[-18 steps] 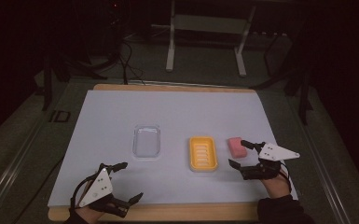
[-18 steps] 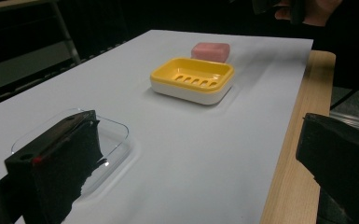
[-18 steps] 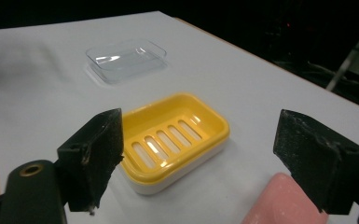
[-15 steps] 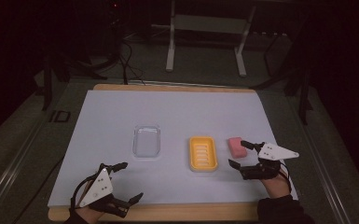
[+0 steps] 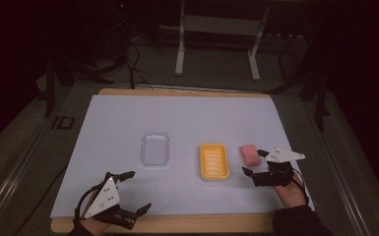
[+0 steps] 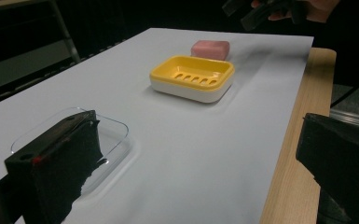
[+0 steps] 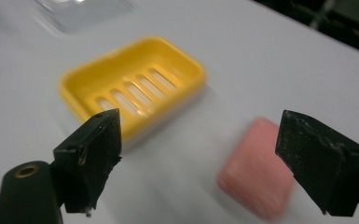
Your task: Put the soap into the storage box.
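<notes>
Glossy yellow plastic soap dish point(image 6: 192, 77), clear plastic lid point(image 5: 155, 148), matt white sheet point(image 5: 177, 118).

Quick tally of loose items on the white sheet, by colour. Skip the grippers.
Pink: 1, the soap bar
Yellow: 1, the slotted soap dish
Clear: 1, the shallow tray
Total: 3

On the table there are 1 pink soap bar point(image 5: 250, 154), 1 yellow soap dish point(image 5: 214, 161), 1 clear plastic lid point(image 5: 155, 148), and 2 grippers, the left gripper point(image 5: 134, 191) and the right gripper point(image 5: 254, 162).
</notes>
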Demonstrator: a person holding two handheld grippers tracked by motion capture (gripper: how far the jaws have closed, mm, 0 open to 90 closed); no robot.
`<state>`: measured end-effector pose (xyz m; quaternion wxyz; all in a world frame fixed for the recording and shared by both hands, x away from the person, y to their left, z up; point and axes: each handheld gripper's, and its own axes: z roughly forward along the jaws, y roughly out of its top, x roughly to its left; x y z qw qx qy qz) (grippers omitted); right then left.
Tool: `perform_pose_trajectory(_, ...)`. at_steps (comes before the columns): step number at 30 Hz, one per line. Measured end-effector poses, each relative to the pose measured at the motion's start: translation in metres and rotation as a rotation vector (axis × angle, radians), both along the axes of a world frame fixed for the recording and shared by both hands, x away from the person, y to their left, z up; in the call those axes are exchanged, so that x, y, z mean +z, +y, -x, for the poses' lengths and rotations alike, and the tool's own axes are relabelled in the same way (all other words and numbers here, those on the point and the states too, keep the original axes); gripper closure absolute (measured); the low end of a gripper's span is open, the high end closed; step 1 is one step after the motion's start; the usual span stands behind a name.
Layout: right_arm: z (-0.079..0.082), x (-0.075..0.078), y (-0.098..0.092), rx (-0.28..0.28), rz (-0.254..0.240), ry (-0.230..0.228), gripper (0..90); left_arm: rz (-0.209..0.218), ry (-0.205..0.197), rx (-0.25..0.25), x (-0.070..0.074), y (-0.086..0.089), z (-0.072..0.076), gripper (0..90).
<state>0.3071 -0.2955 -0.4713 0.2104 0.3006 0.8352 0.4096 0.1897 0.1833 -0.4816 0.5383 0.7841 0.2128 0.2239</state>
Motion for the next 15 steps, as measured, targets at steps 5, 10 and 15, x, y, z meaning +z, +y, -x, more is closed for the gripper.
perform_pose_trajectory(5, -0.0076, -0.0079, -0.001, -0.104, 0.095, 0.106, 14.6, -0.001, 0.0, 0.005, 0.0, 0.0003, 0.0, 0.6)
perform_pose_trajectory(10, -0.0094, -0.0108, 0.0028, -0.172, 0.192, 0.173, 14.6, -0.001, -0.002, 0.004, -0.0001, 0.0, 0.0002, 0.6)
perform_pose_trajectory(15, -0.0107, -0.0071, 0.0022, -0.217, 0.176, 0.245, 14.3, -0.001, -0.003, 0.005, -0.0001, 0.0001, 0.0002, 0.6)
